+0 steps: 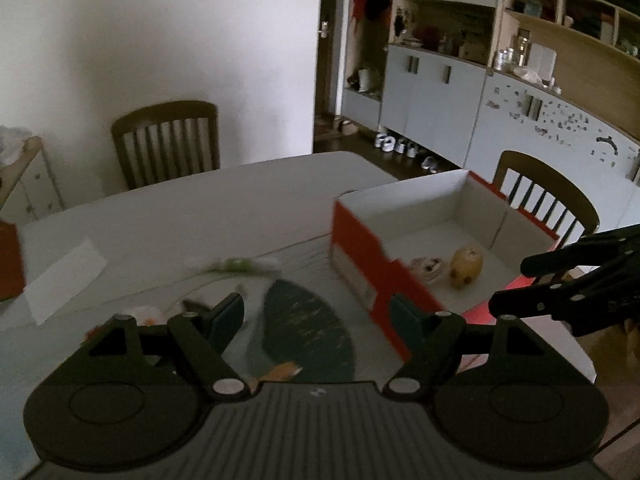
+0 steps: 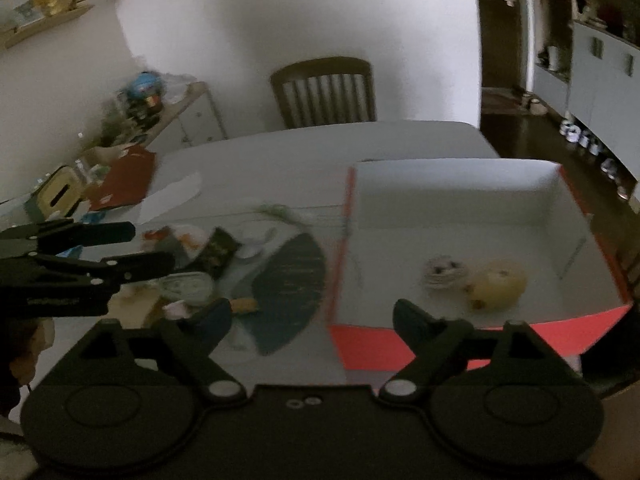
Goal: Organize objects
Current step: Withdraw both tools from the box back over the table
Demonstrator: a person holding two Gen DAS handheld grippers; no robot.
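Note:
A red box [image 1: 400, 194] with a white inside stands open on the table; in the right wrist view the box [image 2: 440, 184] fills the right half. A yellow round toy [image 1: 466, 266] [image 2: 500, 280] and a grey-white fuzzy thing [image 1: 428, 268] [image 2: 444, 274] lie in it. A dark teal folding fan [image 1: 308, 328] [image 2: 288, 280] lies spread just left of the box. My left gripper [image 1: 316, 308] [image 2: 150, 246] hangs open above the fan, empty. My right gripper [image 2: 314, 312] [image 1: 514, 284] is open and empty over the box's near left corner.
Several small items [image 2: 188, 248] lie blurred left of the fan. A white paper [image 1: 64, 280], a red folder [image 2: 124, 180] and a tissue box [image 2: 56, 196] sit at the table's [image 1: 200, 208] left. Wooden chairs [image 1: 168, 140] [image 1: 548, 196] stand behind the table and the box.

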